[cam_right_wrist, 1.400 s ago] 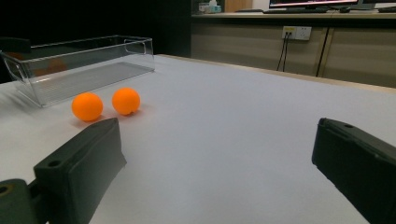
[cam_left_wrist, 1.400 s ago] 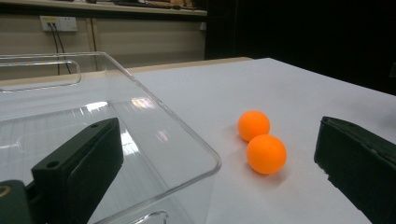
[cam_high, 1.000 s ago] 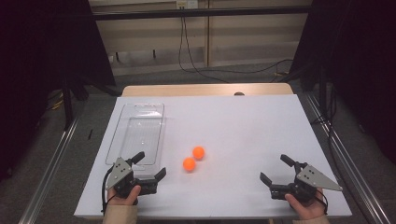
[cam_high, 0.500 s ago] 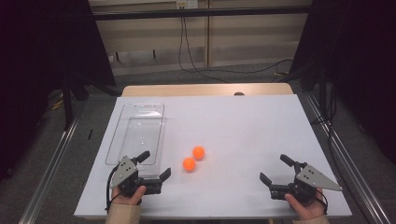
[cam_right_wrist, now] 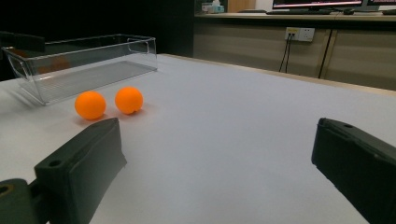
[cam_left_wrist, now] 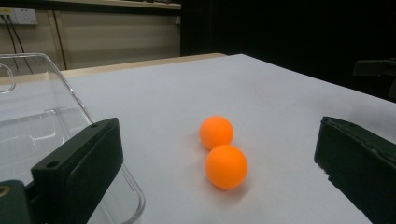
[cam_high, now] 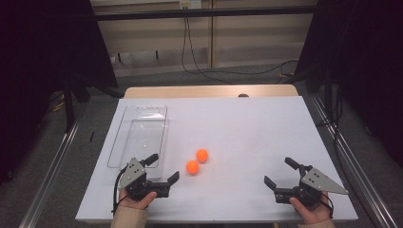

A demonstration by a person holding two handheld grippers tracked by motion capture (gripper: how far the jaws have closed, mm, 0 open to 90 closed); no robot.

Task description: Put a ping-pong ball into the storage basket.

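Left tongs [cam_high: 163, 169] have edged closer to the nearer orange ball [cam_high: 192, 166]

Clear rectangular plastic bin [cam_left_wrist: 32, 126] was cut off by left edge in the left gripper view; nearer orange ball [cam_left_wrist: 226, 166] partly hid the farther orange ball [cam_left_wrist: 215, 131].

A white table [cam_high: 247, 128] carries two orange balls [cam_high: 197, 161] just beside a clear plastic tray [cam_high: 140, 135].
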